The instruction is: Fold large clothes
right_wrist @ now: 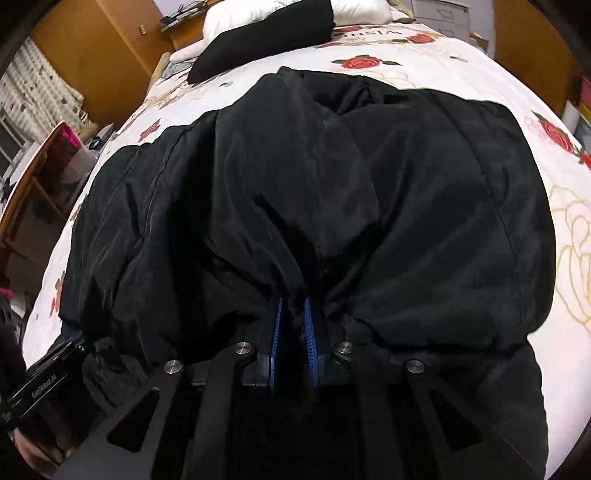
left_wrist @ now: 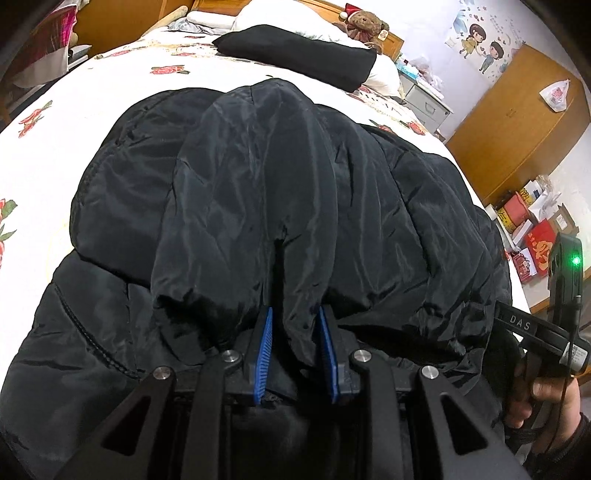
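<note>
A large black padded jacket lies spread over a white bedspread with red roses. In the left wrist view my left gripper is shut on a bunched fold of the jacket's near edge, the cloth pinched between the blue pads. The right wrist view shows the same jacket, with my right gripper shut on a thinner pinch of its near edge. The two grippers hold the same edge side by side. A hand on the right gripper's handle shows at the right border.
A folded black garment rests against white pillows at the head of the bed, beside a teddy bear. A wooden wardrobe, a grey bedside cabinet and boxes on the floor stand to the right.
</note>
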Demonstrator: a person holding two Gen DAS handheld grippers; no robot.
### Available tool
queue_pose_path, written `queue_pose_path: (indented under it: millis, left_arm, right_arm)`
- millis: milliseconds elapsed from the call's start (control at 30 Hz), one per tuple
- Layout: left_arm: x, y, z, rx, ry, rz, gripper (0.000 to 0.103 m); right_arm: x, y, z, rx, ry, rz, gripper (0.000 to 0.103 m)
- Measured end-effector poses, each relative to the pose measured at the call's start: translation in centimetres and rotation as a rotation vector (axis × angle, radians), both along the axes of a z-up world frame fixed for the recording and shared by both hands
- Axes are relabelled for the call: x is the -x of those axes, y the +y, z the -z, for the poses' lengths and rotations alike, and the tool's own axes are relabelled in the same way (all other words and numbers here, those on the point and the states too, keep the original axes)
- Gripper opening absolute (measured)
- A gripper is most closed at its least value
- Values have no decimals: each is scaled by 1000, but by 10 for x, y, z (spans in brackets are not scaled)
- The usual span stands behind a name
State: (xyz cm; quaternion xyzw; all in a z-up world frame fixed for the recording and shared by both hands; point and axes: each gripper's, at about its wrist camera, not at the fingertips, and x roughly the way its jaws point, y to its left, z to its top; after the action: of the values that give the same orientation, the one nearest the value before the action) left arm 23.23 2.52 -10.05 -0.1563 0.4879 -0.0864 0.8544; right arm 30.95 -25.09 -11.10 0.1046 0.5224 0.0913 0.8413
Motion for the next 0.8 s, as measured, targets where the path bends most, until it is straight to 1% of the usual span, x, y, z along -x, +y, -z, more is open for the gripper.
queue_pose_path:
  millis: [67, 100, 133, 233, 267, 300, 367, 400, 433, 500, 600, 633, 700, 733, 800]
  left_arm:
    - [1, 0, -8, -1, 10, 8, 28]
    - [3, 2, -14, 3, 12, 9, 28]
    - [5, 3, -21, 14, 7, 8, 29]
    - [16, 11, -41, 29, -30, 6, 29]
    - [19, 13, -48, 28, -48, 7, 29]
    - [20, 15, -55, 25, -68, 6, 29]
    - [17, 19, -66, 25, -99, -9, 29]
    - [13, 21, -70, 21, -114, -19, 29]
    - [9, 23, -71, 11, -122, -30, 29]
    - [-1, 25, -59, -10, -101, -41, 29]
    - [-4, 24, -20, -21, -2, -35, 29]
    - [-2, 23, -7, -24, 12, -24, 28]
    - [3, 21, 3, -24, -1, -20, 28]
    - [2, 20, 3, -23, -1, -25, 28]
    - [-1, 19, 3, -27, 9, -32, 27]
  right_arm:
    - [-1, -4, -5, -11, 23, 7, 12]
    - [0, -5, -10, -13, 29, 12, 14]
    - [5, -7, -17, -14, 24, 15, 15]
    - [21, -7, -51, -38, -54, 15, 15]
    - [27, -3, -67, -53, -99, 2, 15]
    - [30, 1, -75, -62, -128, -13, 15]
    - [34, 19, -92, -85, -183, -84, 15]
    - [34, 28, -94, -86, -185, -116, 15]
    - [32, 36, -91, -85, -178, -146, 15]
    - [27, 46, -68, -55, -122, -173, 15]
    - [20, 43, -16, 15, 21, -144, 14]
    - [20, 37, 0, 5, 41, -134, 12]
    - [19, 25, 13, -84, 50, -105, 11]
    - [18, 23, 13, -102, 55, -97, 11]
    - [14, 26, 12, -84, 61, -109, 11]
